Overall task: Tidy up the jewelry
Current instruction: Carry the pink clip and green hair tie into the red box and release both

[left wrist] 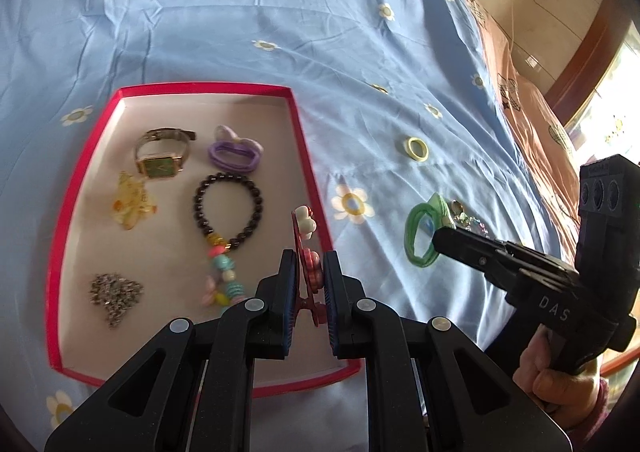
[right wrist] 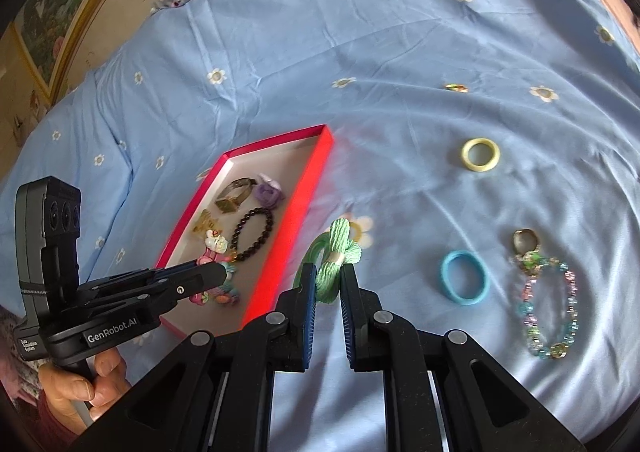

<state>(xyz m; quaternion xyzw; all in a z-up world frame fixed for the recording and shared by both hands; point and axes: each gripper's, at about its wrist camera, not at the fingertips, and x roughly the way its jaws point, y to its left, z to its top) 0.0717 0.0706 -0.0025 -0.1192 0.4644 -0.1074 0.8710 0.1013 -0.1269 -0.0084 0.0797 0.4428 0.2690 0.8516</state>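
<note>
The left hand-held gripper [left wrist: 310, 284] grips a clip [left wrist: 306, 248] over the box [left wrist: 308, 156], which holds five pieces. The right hand-held gripper [right wrist: 328, 284] pinches a green tie [right wrist: 334, 256]; five pieces remain on the bed [right wrist: 400, 32].

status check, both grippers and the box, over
Left gripper shut on red clip, above box. Right gripper shut on green hair tie, beside box. Nothing in the way.

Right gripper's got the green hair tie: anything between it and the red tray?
Partly. The left gripper, shut on a red flower hair clip, hangs over the near right part of the red-rimmed tray, about where the green fabric hair tie in the right gripper would cross the rim. The far end looks open.
</note>
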